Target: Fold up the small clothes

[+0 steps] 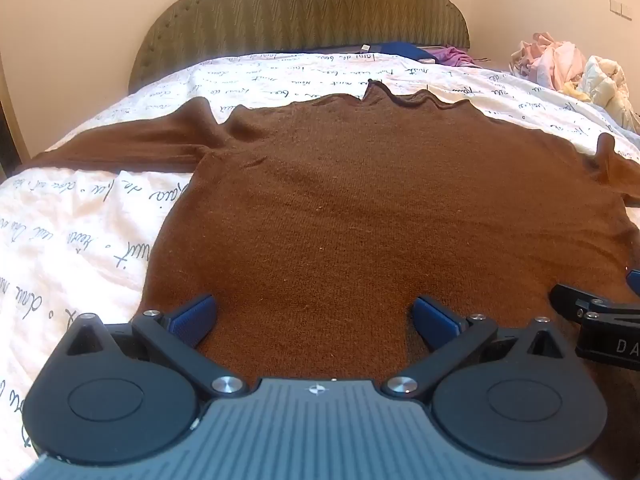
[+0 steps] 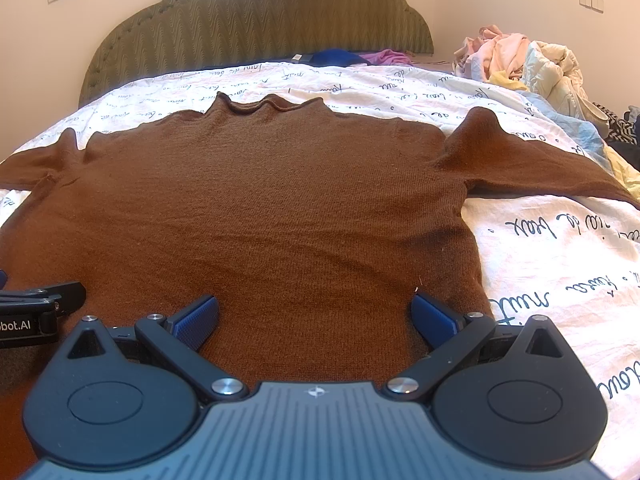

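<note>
A brown knit sweater point(image 1: 360, 208) lies flat on the bed, collar toward the headboard and sleeves spread to both sides; it also shows in the right wrist view point(image 2: 260, 208). My left gripper point(image 1: 314, 316) is open, its blue pads resting low over the sweater's hem on the left half. My right gripper point(image 2: 316, 316) is open over the hem on the right half. The right gripper's black body shows at the right edge of the left wrist view point(image 1: 600, 320). Neither gripper holds cloth.
The bed has a white cover with script writing point(image 1: 80, 232) and a green padded headboard point(image 2: 260, 20). A pile of pale clothes point(image 2: 520, 60) lies at the far right. Blue and purple garments point(image 2: 352, 57) lie by the headboard.
</note>
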The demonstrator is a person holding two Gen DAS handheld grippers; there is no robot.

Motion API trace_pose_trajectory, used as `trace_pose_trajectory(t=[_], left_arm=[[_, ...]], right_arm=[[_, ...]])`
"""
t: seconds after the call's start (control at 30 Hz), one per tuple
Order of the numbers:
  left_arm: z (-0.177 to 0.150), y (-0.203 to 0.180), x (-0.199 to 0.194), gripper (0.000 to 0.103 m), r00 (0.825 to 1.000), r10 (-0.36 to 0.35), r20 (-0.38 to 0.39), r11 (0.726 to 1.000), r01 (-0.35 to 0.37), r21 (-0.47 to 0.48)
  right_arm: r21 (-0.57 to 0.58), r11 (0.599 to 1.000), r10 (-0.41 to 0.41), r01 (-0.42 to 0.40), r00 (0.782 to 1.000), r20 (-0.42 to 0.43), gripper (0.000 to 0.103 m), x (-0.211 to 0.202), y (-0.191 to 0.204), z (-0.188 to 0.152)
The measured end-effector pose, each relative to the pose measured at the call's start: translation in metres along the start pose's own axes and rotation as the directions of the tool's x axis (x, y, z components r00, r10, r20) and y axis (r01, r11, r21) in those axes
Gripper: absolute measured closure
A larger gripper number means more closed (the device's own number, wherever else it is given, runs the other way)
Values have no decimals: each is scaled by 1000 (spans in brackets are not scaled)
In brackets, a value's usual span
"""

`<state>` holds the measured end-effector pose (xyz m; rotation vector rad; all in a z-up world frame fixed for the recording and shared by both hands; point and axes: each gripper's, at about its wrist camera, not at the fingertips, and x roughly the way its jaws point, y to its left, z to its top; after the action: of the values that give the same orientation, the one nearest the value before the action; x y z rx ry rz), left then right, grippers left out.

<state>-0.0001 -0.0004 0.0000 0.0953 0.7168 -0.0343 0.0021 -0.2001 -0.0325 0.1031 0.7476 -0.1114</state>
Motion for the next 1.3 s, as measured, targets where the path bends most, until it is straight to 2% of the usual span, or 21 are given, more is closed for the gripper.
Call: trace_pose_trajectory(t=[1.3], left_arm=[[0, 1, 0, 0, 1000, -9, 9, 1000, 10, -16]], right_arm=[[-1, 1000, 0, 0, 1000, -1, 0, 0, 1, 0]])
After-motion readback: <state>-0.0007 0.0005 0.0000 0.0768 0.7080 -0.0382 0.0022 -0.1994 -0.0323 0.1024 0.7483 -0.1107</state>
